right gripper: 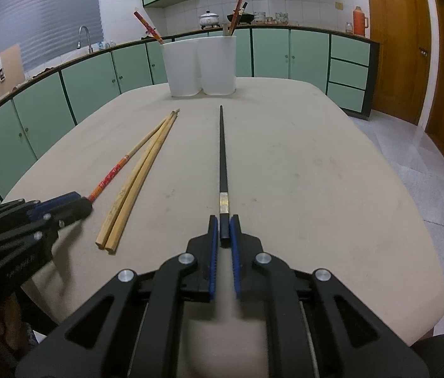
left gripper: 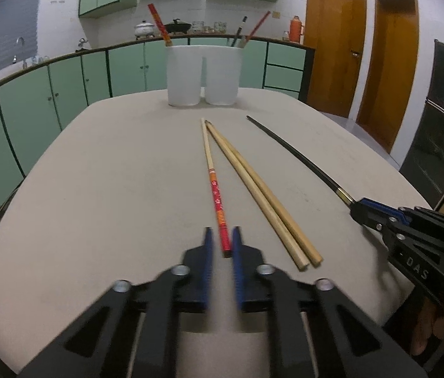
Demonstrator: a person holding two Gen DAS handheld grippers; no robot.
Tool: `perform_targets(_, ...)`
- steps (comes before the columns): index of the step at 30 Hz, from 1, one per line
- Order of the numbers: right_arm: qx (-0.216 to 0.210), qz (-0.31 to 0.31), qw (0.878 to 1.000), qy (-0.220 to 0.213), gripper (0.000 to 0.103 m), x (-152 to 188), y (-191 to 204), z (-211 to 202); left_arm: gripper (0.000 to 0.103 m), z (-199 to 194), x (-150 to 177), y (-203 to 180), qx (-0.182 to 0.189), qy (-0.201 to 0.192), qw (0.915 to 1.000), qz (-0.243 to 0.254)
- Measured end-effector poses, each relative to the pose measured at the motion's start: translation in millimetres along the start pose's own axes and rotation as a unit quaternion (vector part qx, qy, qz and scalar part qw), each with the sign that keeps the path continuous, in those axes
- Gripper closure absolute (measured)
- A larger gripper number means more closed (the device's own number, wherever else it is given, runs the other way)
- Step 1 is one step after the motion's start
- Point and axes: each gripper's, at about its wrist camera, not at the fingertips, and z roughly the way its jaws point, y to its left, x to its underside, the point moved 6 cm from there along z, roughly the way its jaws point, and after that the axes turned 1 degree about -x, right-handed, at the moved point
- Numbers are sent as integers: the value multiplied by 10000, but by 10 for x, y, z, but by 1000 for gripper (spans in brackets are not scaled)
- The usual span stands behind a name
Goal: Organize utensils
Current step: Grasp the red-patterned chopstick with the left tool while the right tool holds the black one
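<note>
A red-and-cream chopstick (left gripper: 212, 176) lies on the beige table (left gripper: 96, 189), and my left gripper (left gripper: 222, 236) is shut on its red end. To its right lie two plain wooden chopsticks (left gripper: 253, 189) side by side. My right gripper (right gripper: 223, 225) is shut on the near end of a black chopstick (right gripper: 222, 157) that points at the white two-compartment holder (right gripper: 199, 63). The holder (left gripper: 203, 72) stands at the table's far edge, with a red chopstick in its left cup and a black and a red one in its right cup. The left wrist view shows the right gripper (left gripper: 358, 209) at the right.
The left gripper (right gripper: 85, 203) sits at the left edge of the right wrist view beside the wooden pair (right gripper: 140, 173). Green cabinets (right gripper: 284, 53) and a counter run behind the table. Wooden doors (left gripper: 332, 41) stand at the right. The table's rounded edge drops off to the right.
</note>
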Motion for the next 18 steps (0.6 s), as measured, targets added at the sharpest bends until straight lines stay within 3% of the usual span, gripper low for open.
perform_targets(7,272,-37,9996,-59,96,-12,32,24,98,-23,-6,199,-451,-122,9984,-313)
perform_targets(11,480,50,9988,-94,97,-15,22,11,98,-56,21,264,-520,-78,9977,-439)
perform_targets(18,264,-54,9996,-72,93,2,69,-20,93,-47,28,240,-494,-38,9982,-328)
